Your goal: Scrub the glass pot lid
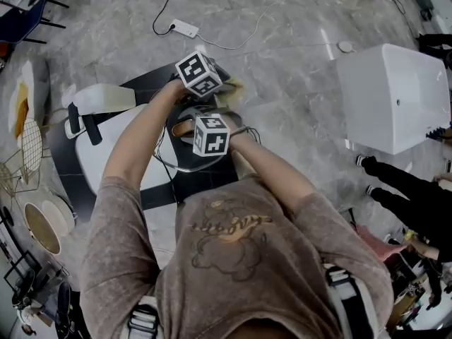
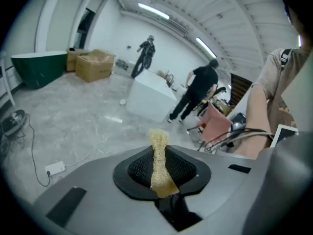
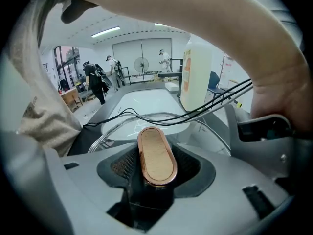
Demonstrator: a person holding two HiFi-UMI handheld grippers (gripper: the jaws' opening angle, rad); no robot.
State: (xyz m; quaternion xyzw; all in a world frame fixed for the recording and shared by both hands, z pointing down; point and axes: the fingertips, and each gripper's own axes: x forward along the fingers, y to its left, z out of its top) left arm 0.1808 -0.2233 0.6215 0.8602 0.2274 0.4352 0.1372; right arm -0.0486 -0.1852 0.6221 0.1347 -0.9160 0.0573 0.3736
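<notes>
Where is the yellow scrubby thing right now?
The yellow scrubber is pinched in the left tongs. In the head view it sits mid-picture, close to the glass pot lid.

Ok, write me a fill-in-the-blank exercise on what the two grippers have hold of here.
1. The left gripper is shut on a scrubber coloured ____.
2. The right gripper is shut on the lid's wooden ____.
3. Below those right jaws, the pot lid is made of clear ____.

Missing words: yellow; handle; glass.
</notes>
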